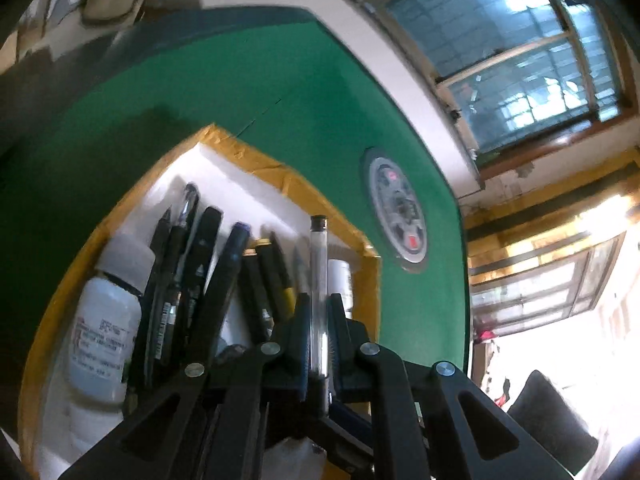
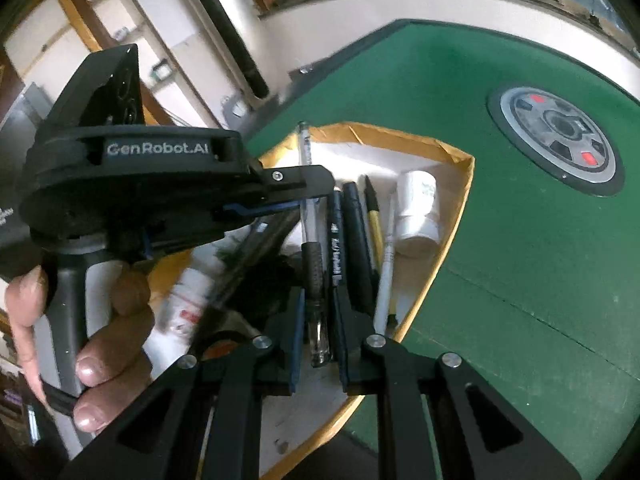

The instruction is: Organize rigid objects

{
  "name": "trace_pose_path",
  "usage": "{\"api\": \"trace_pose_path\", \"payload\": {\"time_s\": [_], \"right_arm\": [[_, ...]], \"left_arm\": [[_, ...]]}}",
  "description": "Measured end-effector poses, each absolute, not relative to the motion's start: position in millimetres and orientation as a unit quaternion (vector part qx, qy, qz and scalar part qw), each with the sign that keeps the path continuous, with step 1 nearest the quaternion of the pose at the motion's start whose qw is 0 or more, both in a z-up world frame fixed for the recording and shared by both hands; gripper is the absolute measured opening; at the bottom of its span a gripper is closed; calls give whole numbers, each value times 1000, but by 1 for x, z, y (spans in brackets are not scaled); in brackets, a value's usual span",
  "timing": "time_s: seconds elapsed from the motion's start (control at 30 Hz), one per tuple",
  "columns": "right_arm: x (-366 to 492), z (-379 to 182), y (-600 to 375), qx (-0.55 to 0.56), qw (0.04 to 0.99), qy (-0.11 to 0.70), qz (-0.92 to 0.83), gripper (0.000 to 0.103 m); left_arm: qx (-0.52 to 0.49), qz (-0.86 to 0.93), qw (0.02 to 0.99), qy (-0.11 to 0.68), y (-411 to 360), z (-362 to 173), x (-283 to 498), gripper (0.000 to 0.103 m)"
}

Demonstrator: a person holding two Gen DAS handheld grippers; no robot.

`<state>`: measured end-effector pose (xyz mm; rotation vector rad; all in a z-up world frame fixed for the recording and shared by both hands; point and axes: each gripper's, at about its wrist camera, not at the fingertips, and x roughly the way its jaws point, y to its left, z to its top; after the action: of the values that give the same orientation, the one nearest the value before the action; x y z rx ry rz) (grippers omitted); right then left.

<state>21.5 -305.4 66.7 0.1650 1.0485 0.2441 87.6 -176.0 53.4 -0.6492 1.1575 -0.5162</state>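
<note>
Your left gripper point(image 1: 319, 312) is clamped on a clear-barrelled pen point(image 1: 319, 276), its jaws pressed to either side of the barrel, which runs straight up between them with its dark tip above the box's far rim. Your right gripper point(image 2: 316, 312) is closed around a second clear pen with a black rubber grip point(image 2: 313, 276); the pads sit against its lower barrel and the pen reaches out over the box.

The landmark for both is the white foam box point(image 1: 224, 168) with yellow-taped edges, resting on the green felt table point(image 1: 280, 80). Inside the box, left of the pen in your left gripper, a row of dark pens and markers point(image 1: 208, 264) lies side by side, and a white labelled bottle point(image 1: 110, 320) lies at the box's left end. Seen from the right wrist, a small white bottle point(image 2: 418, 216) sits near the box's right corner, with a yellow-and-black pen point(image 2: 374, 216) beside it.

Your left hand point(image 2: 100, 336) wraps the other gripper's handle at the box's left side. A round silver panel point(image 2: 558, 136) is set in the felt beyond the box.
</note>
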Motion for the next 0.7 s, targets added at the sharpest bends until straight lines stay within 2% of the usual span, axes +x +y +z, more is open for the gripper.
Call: {"api": "trace_pose_path", "payload": {"time_s": [0.17, 0.23, 0.27, 0.3, 0.47, 0.7], "right_arm": [[26, 63, -301, 65, 858, 499, 98, 14], [29, 64, -298, 60, 858, 500, 97, 20], [28, 65, -298, 61, 859, 499, 99, 24], [26, 67, -298, 64, 860, 497, 98, 31], [-8, 88, -309, 93, 877, 460, 105, 45], [-54, 94, -315, 145, 880, 444, 92, 52]], "left_arm": [[-269, -230, 768, 533, -185, 49, 89, 9], [-260, -222, 770, 539, -188, 47, 88, 25], [-262, -219, 771, 537, -186, 48, 86, 44], [-263, -216, 776, 530, -184, 51, 82, 56], [-225, -203, 830, 469, -175, 87, 42, 74], [-97, -71, 914, 388, -176, 130, -20, 81]]}}
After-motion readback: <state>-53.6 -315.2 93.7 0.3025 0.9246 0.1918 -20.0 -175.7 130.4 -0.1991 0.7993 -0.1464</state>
